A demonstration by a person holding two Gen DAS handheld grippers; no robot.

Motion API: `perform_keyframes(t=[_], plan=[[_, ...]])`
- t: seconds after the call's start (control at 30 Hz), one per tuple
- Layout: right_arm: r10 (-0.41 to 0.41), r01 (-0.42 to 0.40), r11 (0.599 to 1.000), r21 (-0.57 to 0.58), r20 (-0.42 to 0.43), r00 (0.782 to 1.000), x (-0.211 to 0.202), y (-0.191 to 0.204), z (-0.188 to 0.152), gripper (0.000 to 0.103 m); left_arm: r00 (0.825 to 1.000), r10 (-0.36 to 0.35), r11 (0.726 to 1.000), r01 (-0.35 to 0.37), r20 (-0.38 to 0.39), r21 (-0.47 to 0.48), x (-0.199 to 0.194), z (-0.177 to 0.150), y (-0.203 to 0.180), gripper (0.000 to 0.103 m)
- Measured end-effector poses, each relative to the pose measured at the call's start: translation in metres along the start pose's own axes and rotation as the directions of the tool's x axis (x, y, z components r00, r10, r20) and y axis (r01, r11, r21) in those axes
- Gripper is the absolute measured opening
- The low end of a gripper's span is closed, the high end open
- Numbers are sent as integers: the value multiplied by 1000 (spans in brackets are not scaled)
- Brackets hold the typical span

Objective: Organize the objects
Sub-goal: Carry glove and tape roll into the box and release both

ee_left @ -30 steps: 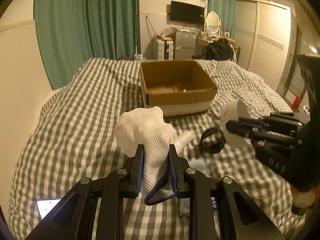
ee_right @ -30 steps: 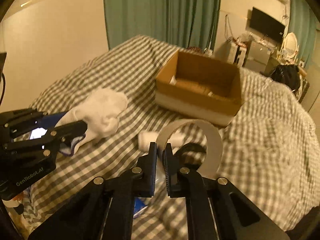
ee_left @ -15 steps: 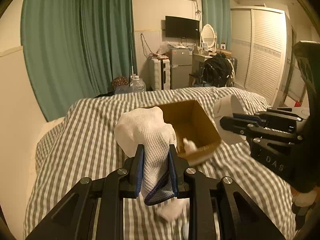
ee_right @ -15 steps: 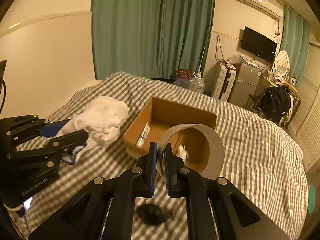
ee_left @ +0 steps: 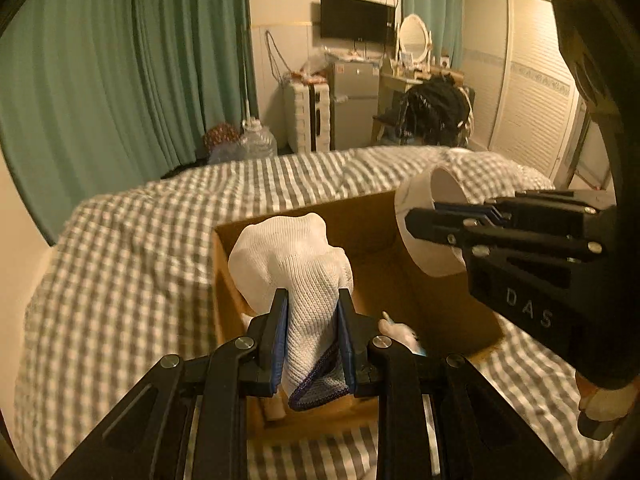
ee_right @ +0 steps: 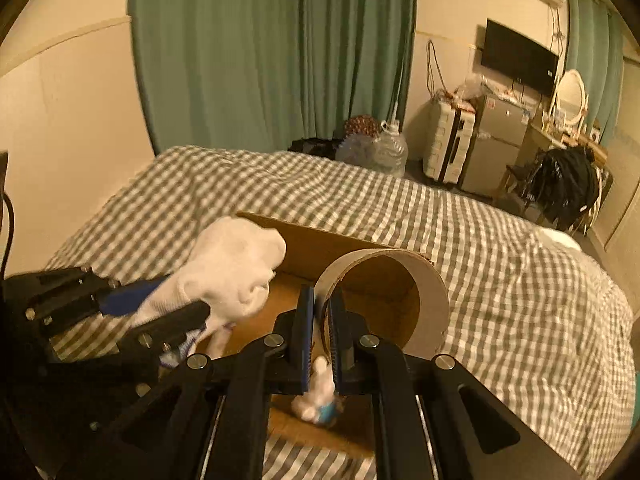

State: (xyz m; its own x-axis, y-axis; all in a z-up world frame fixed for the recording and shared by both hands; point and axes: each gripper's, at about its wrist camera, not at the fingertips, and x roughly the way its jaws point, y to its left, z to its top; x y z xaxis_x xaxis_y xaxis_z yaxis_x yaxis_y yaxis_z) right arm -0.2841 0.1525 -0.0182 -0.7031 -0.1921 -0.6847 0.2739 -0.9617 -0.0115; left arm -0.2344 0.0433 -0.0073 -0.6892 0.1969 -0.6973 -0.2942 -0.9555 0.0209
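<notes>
In the left wrist view, a white knitted sock (ee_left: 294, 280) with a dark blue cuff is seen clamped between the two fingers of the left gripper (ee_left: 313, 336), its bunched toe end standing above the fingertips and its cuff hanging below them. The sock is held over the near left part of an open cardboard box (ee_left: 448, 312), which rests on a bed (ee_left: 132, 264) covered with a grey and white checked sheet. On the floor of the box, close to its near wall, a small white item with a blue part (ee_left: 400, 330) is seen lying; what it is cannot be told. In the right wrist view, the right gripper (ee_right: 320, 330) is seen clenched on the wall of a wide tape roll (ee_right: 428, 304), one finger inside the ring and one outside, with the brown cardboard core facing the camera. The roll is held above the right side of the box, beside the sock and apart from it. Past the far edge of the bed, a clear water jug (ee_right: 390, 150), a white suitcase (ee_right: 450, 146) and a small grey fridge (ee_right: 500, 138) are seen on the floor. Green curtains (ee_right: 272, 52) are hung on the far wall, and a dark television (ee_right: 518, 56) is mounted to their right.
</notes>
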Motion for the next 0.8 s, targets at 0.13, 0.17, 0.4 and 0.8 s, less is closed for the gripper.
perform_keyframes(t=[0.13, 0.17, 0.4, 0.8], plan=[[9, -8, 1000, 13, -42, 999, 39, -14, 6, 7, 999, -14, 1000, 14, -37, 2, 28, -7, 3, 23], [19, -18, 1000, 19, -50, 999, 48, -17, 6, 7, 999, -17, 1000, 17, -45, 8, 33, -9, 2, 23], [49, -45, 998, 50, -83, 995, 72, -23, -6, 10, 998, -14, 1000, 15, -56, 24, 31, -15, 2, 30], [-44, 41, 998, 47, 46, 998, -56, -14, 1, 64, 994, 75, 997, -78, 78, 30, -80, -17, -5, 90]])
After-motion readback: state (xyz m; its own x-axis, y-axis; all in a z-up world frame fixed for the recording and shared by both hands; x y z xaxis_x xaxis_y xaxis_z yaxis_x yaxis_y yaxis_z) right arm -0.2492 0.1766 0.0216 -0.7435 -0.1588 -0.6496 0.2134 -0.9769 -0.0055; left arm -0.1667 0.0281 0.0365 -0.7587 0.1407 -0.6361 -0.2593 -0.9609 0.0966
